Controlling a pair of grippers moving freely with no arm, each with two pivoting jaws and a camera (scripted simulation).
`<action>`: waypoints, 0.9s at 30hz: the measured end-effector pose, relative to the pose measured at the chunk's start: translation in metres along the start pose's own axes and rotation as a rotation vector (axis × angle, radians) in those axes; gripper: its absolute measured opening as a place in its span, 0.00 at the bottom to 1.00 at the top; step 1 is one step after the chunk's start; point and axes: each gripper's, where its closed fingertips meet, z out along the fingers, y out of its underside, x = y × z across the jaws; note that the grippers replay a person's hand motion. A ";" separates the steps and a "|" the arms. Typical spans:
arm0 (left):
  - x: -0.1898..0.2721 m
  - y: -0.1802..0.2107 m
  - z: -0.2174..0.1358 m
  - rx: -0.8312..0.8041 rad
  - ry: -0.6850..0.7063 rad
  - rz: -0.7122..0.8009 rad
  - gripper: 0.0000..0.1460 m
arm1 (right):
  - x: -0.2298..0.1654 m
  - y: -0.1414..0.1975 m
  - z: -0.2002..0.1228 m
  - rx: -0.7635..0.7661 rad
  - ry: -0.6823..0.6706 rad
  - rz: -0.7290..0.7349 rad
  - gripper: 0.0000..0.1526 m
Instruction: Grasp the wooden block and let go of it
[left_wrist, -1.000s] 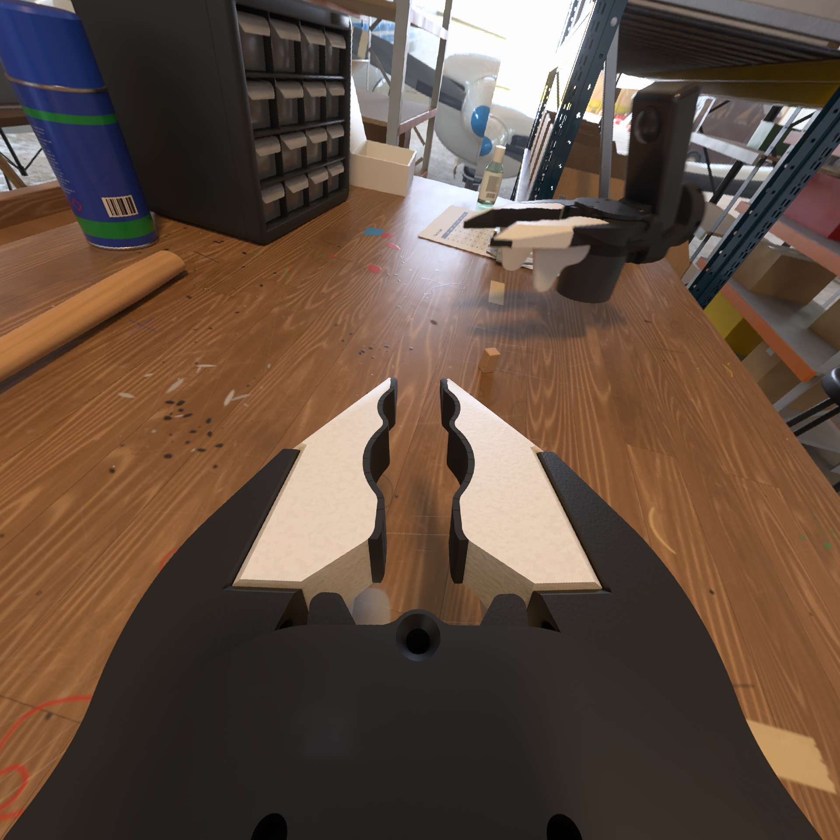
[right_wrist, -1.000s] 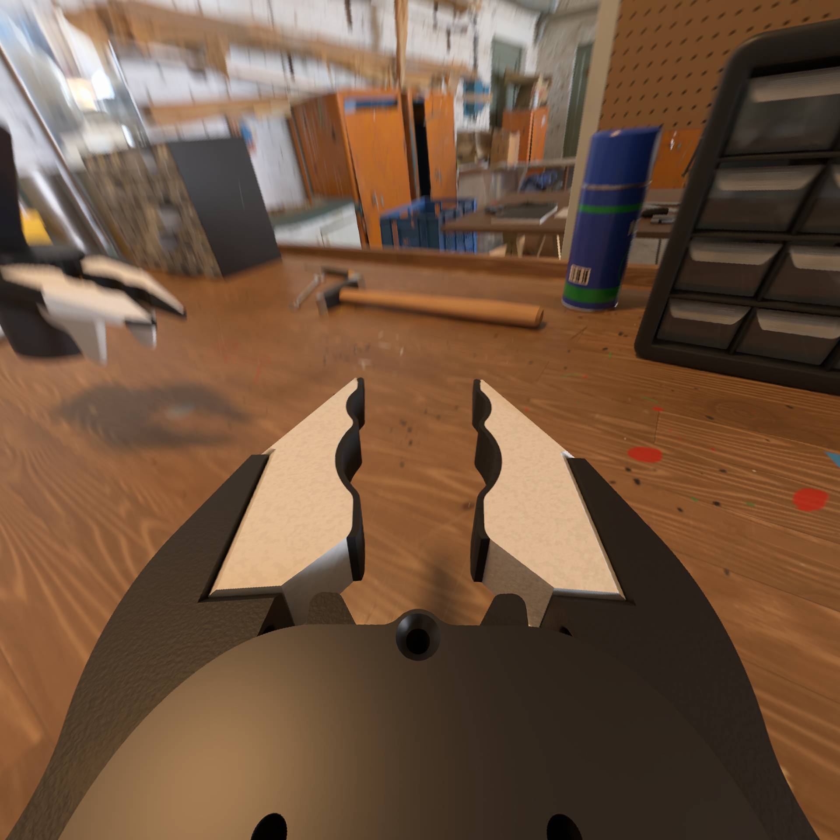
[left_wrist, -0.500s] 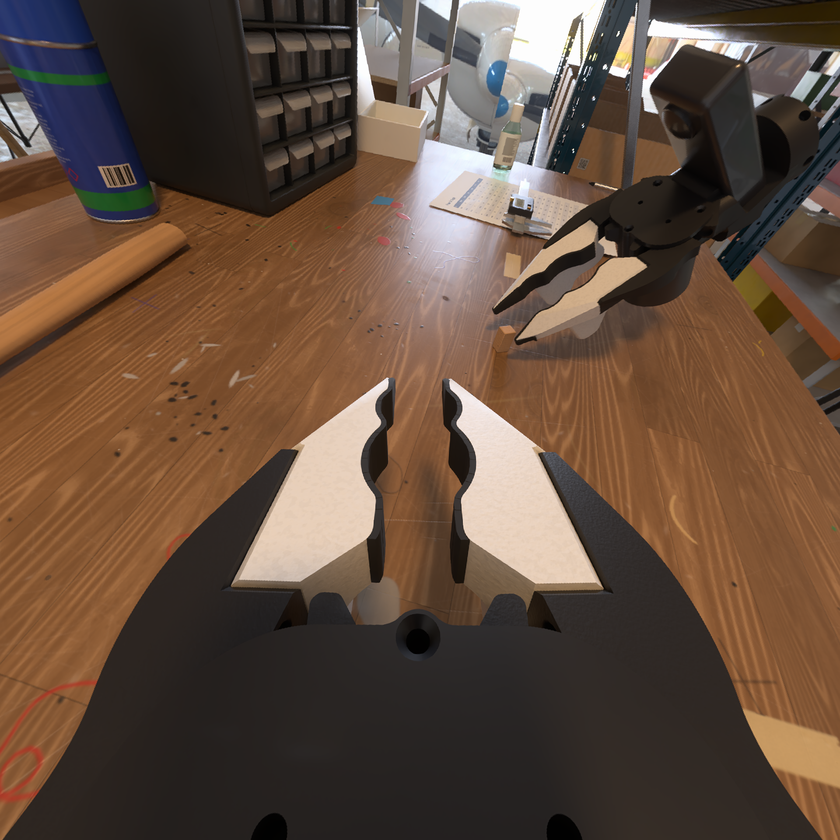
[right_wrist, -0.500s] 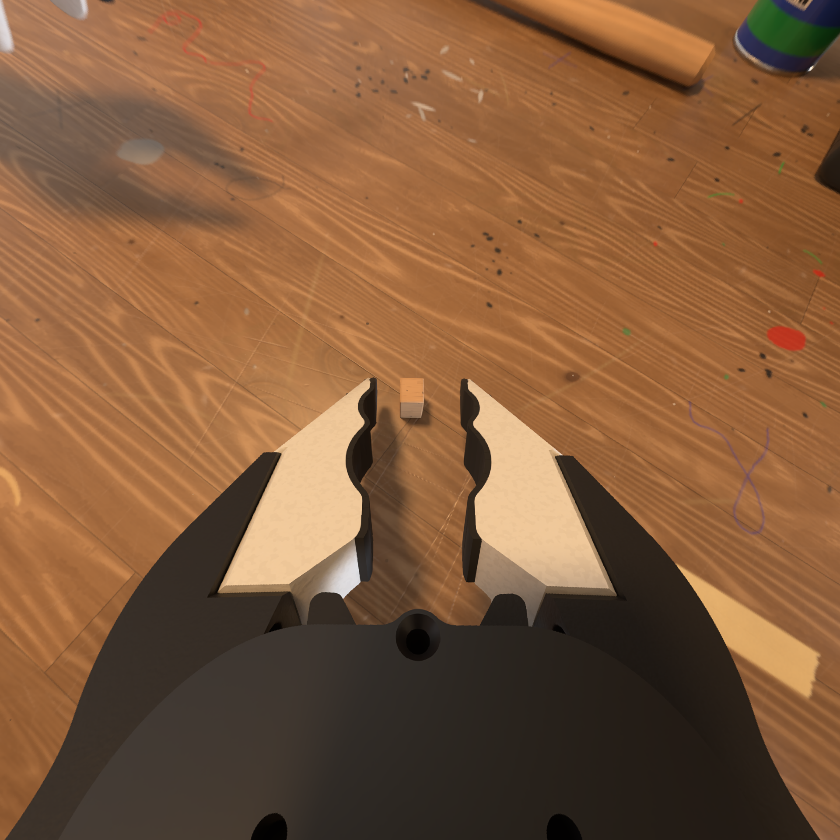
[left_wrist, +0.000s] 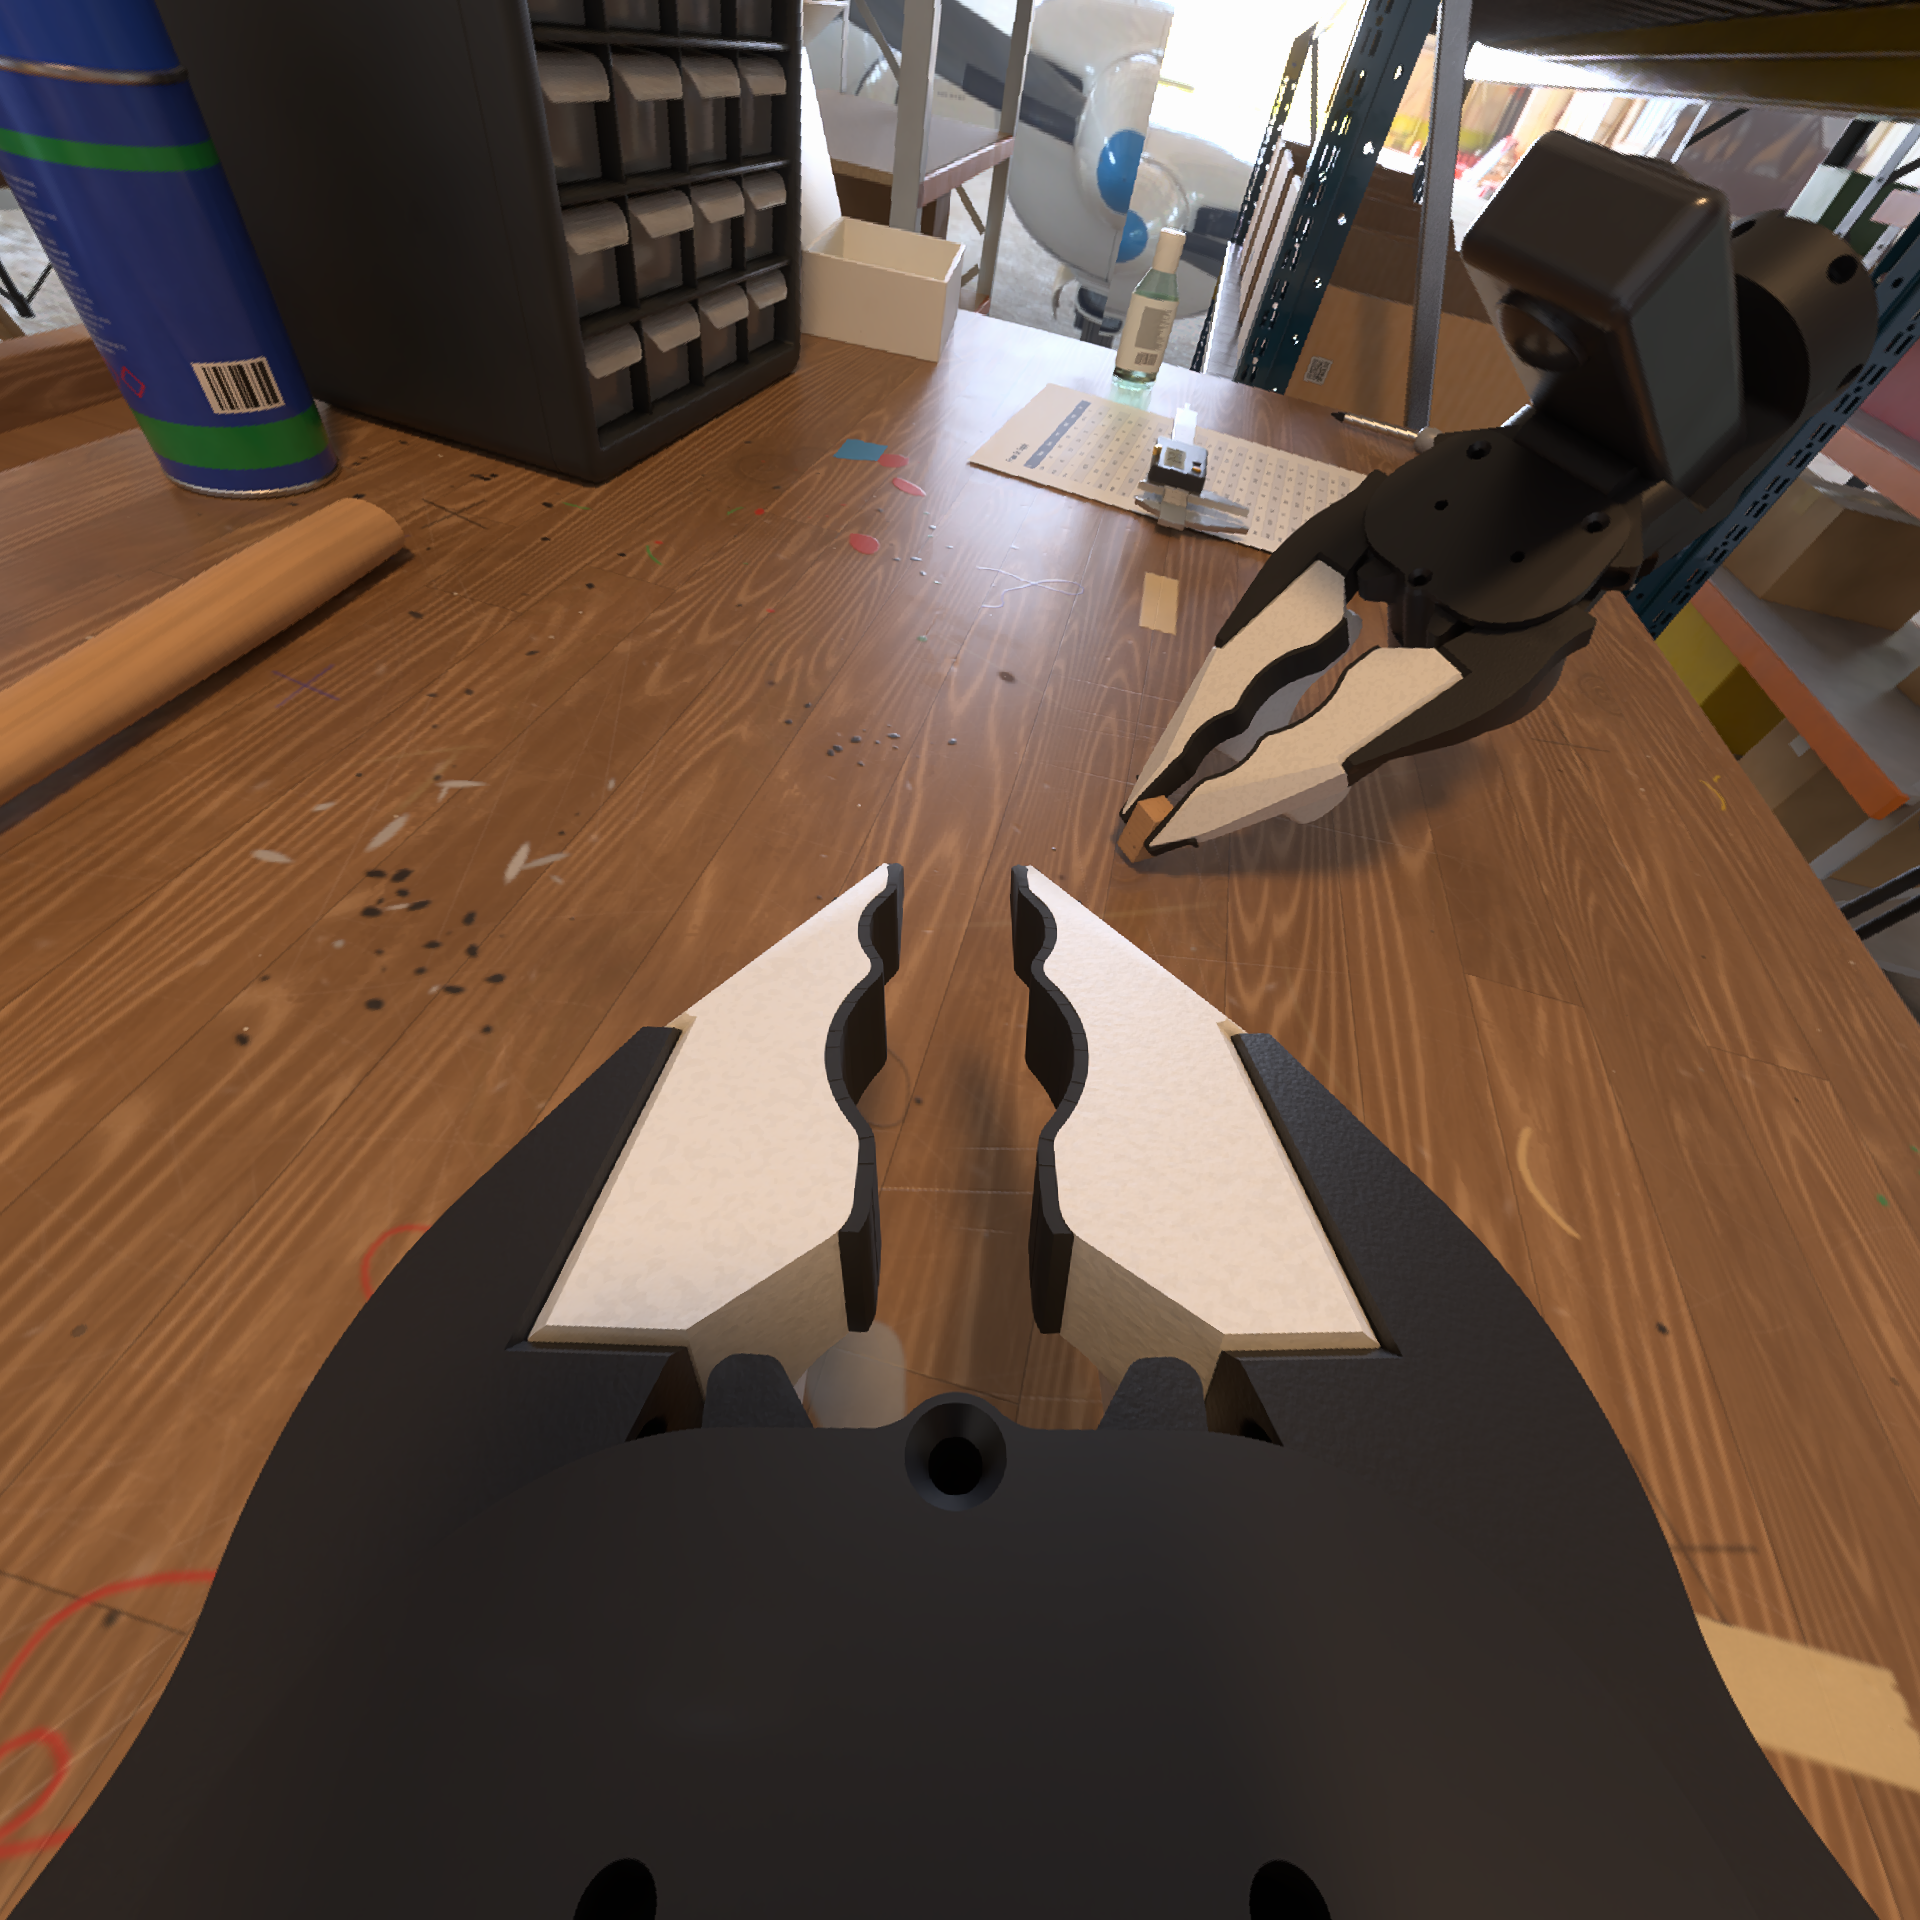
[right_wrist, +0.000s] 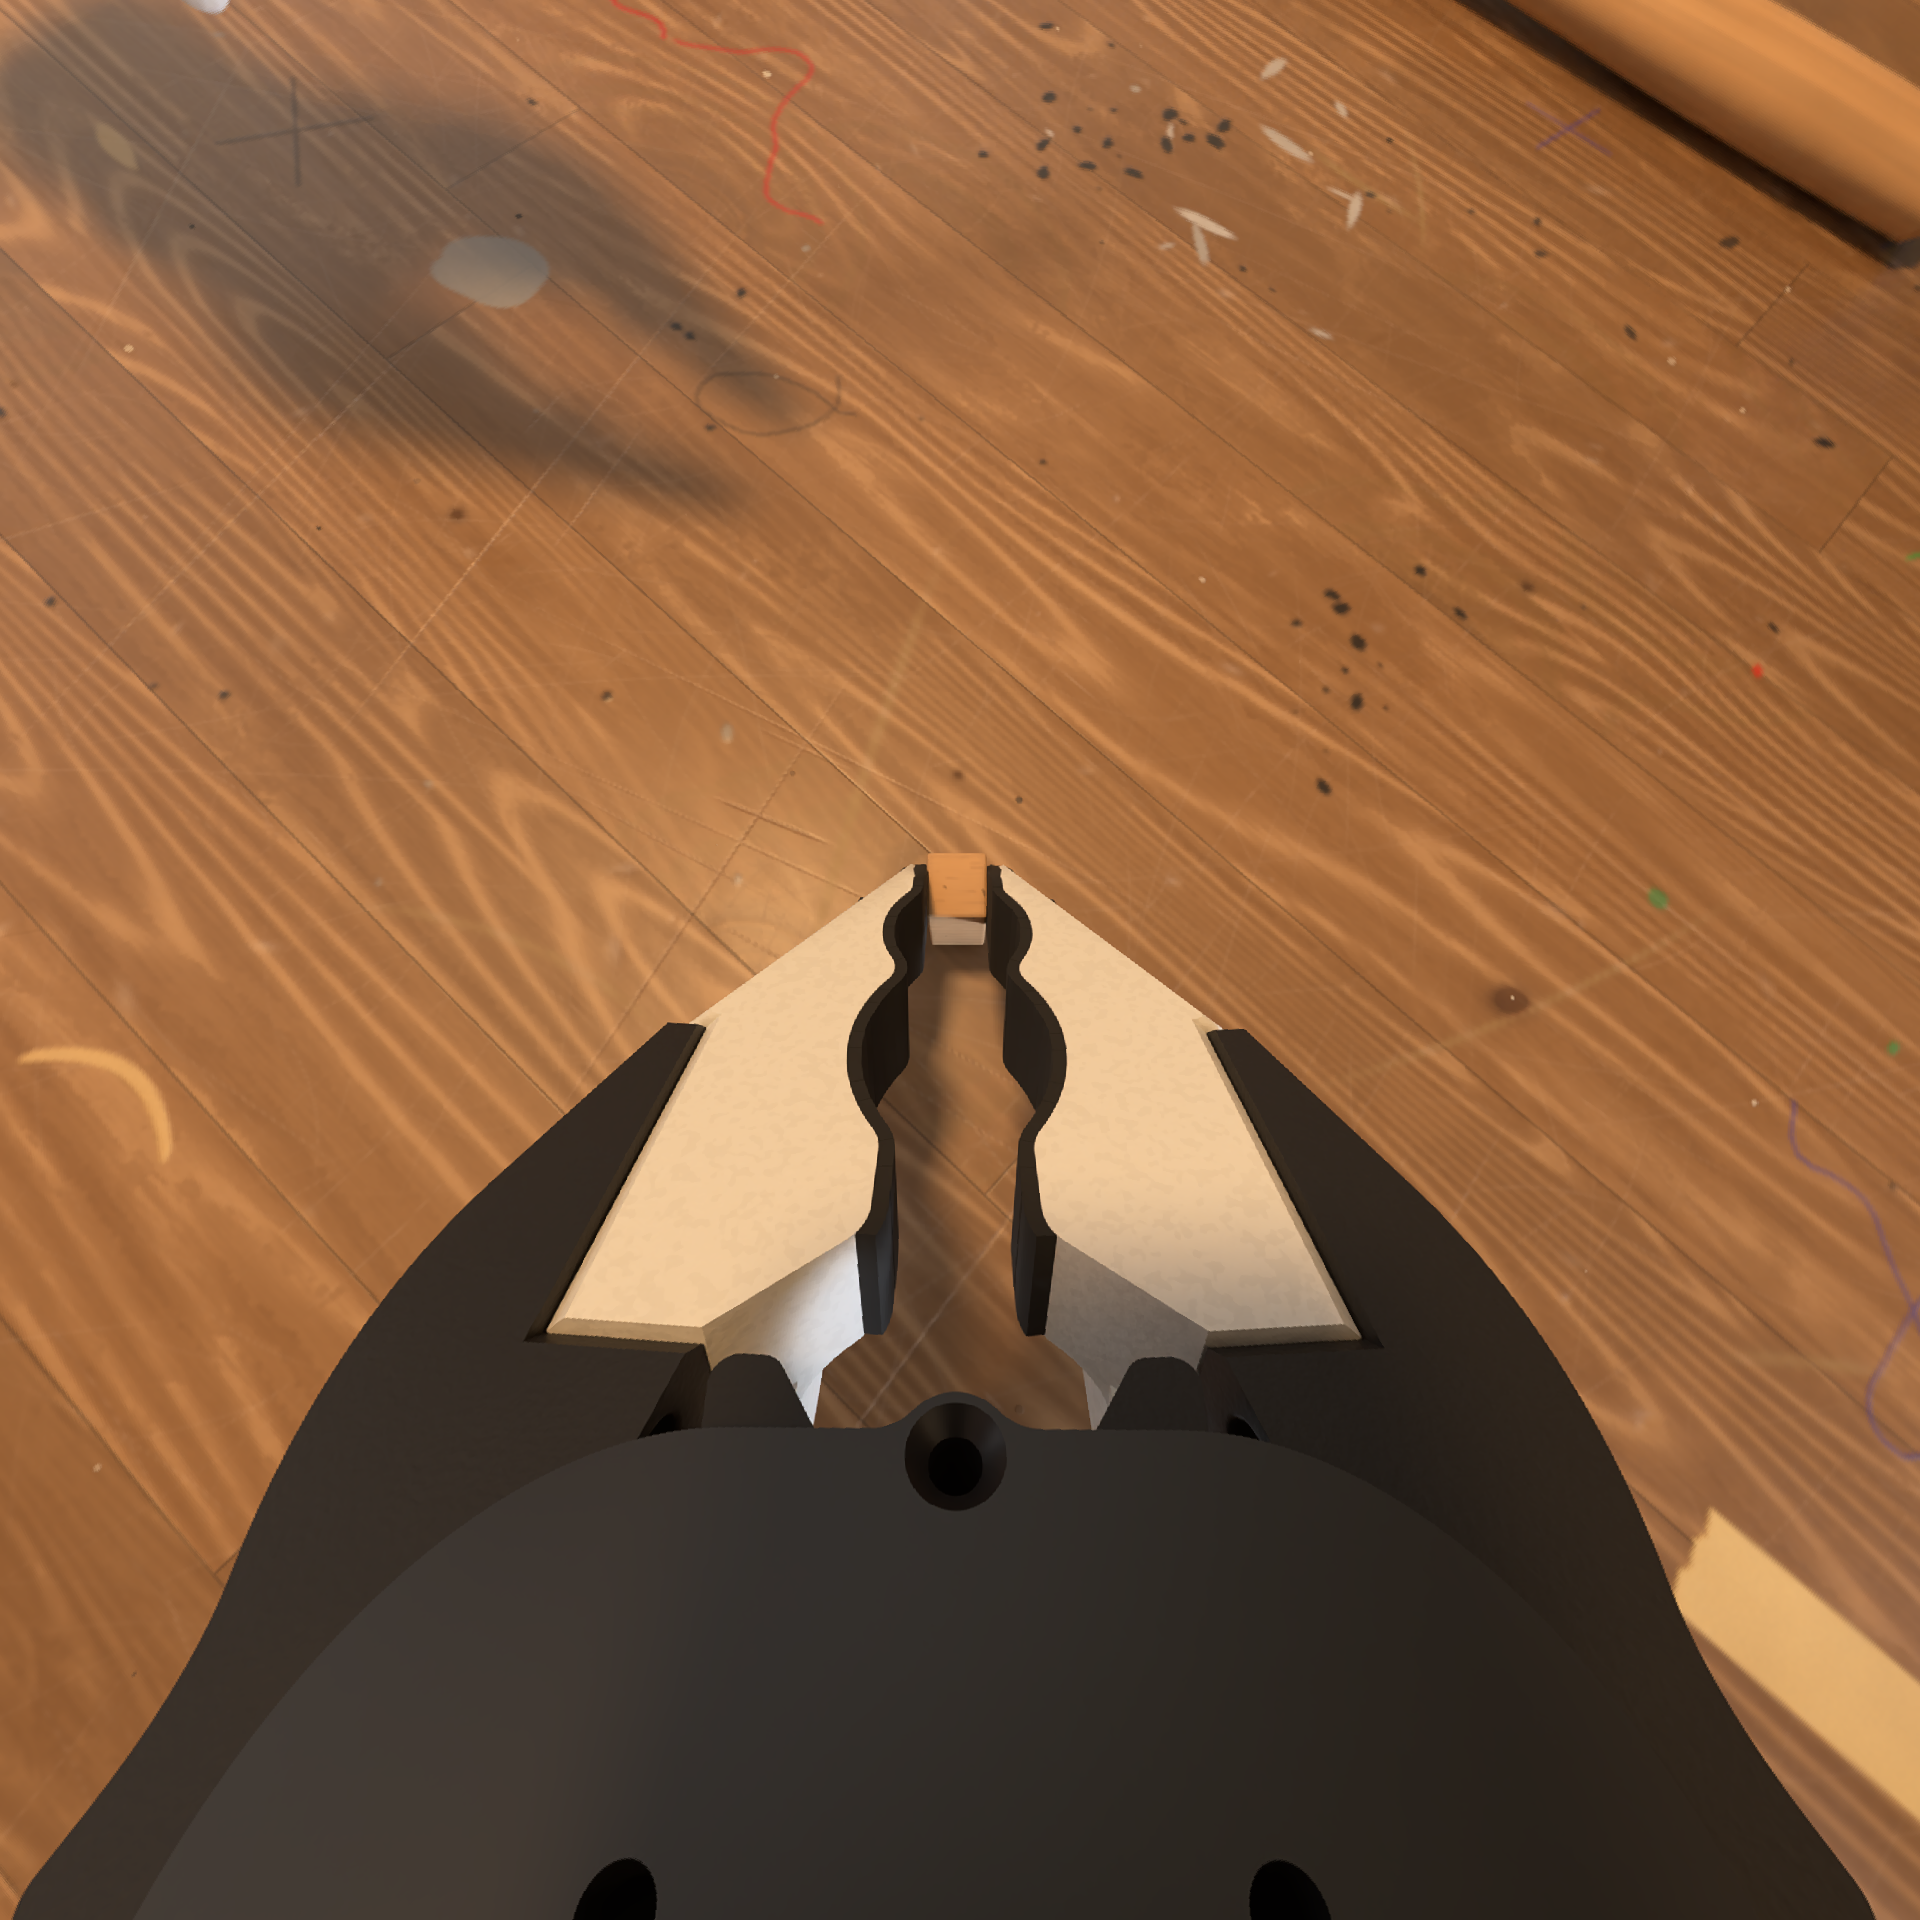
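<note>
Wooden workbench (left_wrist: 644, 727) fills both views, w/ a black drawer cabinet (left_wrist: 499, 208) and blue can (left_wrist: 156, 260) at its far left. Left gripper (left_wrist: 956, 883) hovers over bare wood, fingers apart, nothing btwn them. Right gripper (right_wrist: 957, 883) angled down to the bench, tips pinched on the wooden block (right_wrist: 956, 885), which sits at the surface, right of the left gripper's tips.

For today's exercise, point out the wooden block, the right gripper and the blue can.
wooden block (right_wrist: 956, 883), right wrist view, its orange top face.
right gripper (right_wrist: 956, 896), right wrist view, midway between its fingertips, shut on the block.
blue can (left_wrist: 125, 260), left wrist view, its blue side.
</note>
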 end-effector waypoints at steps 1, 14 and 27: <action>0.000 0.000 0.000 -0.001 0.001 0.000 0.14 | -0.001 -0.001 0.001 -0.001 0.005 -0.010 0.07; 0.002 -0.001 -0.001 0.005 0.008 0.004 0.14 | 0.005 0.000 0.005 -0.016 0.031 0.011 0.07; 0.002 0.001 0.000 -0.004 0.010 -0.003 0.14 | 0.007 -0.001 0.003 0.008 0.023 0.034 0.23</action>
